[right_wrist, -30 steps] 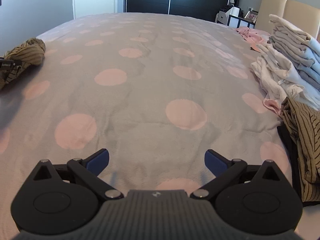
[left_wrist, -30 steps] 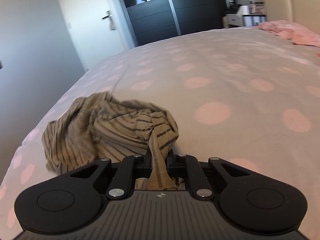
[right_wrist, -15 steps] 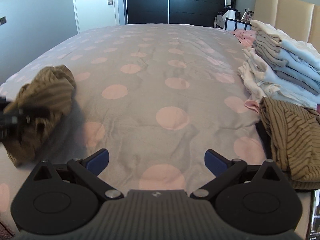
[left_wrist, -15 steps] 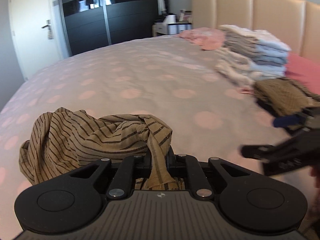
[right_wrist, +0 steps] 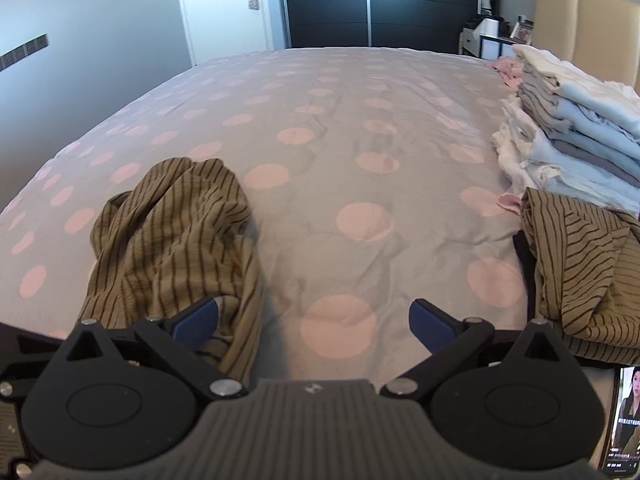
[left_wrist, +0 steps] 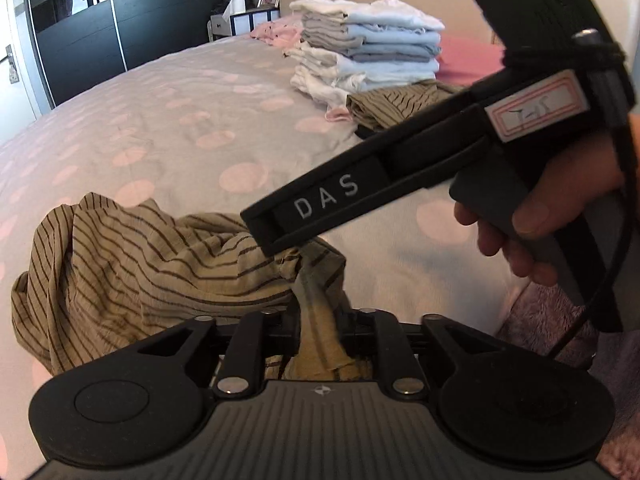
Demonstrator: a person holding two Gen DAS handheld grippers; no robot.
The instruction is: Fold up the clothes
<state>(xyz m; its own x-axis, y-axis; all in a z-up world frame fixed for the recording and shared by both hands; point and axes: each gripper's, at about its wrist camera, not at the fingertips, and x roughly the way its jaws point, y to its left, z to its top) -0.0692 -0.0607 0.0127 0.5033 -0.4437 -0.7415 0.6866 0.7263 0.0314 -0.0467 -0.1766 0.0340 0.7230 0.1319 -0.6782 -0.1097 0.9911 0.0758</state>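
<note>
Dotted bedspread (right_wrist: 352, 128) w/ 2 striped garments, 1 folded stack (right_wrist: 576, 120), 2 grippers.

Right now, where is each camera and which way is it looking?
Left wrist: on the left gripper, low over the bed, facing the headboard; shows its shut fingers pinching the striped shirt, plus the right gripper and hand.
Right wrist: on the right gripper, facing the wardrobe; shows its open blue-tipped fingers.
Both see the striped shirt, the bed and the folded stack.
</note>
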